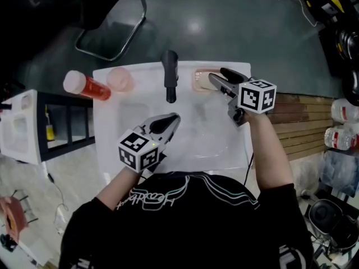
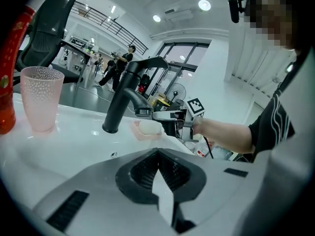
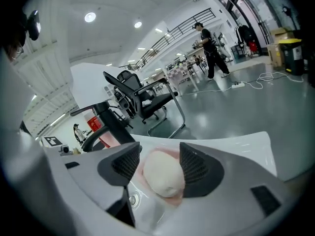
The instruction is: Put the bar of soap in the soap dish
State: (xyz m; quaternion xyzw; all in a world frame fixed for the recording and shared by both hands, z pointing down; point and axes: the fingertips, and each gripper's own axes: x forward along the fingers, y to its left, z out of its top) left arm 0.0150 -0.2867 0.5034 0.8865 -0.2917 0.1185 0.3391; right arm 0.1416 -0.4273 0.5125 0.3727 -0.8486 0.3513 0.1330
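Right gripper view: soap bar (image 3: 164, 176) in dish (image 3: 171, 200), between parted right claw (image 3: 162, 164).

i count two grippers: my left gripper (image 1: 175, 116) and my right gripper (image 1: 217, 74). each bears one marker cube, which makes two: the left cube (image 1: 138, 149) and the right cube (image 1: 257, 96). there is one white sink (image 1: 106, 128) and one black faucet (image 1: 170, 77). i find one pink soap dish (image 1: 197, 84) and one bar of soap (image 3: 165, 173). add one pink cup (image 1: 120, 79), one red bottle (image 1: 87, 86) and one office chair (image 3: 142, 100).
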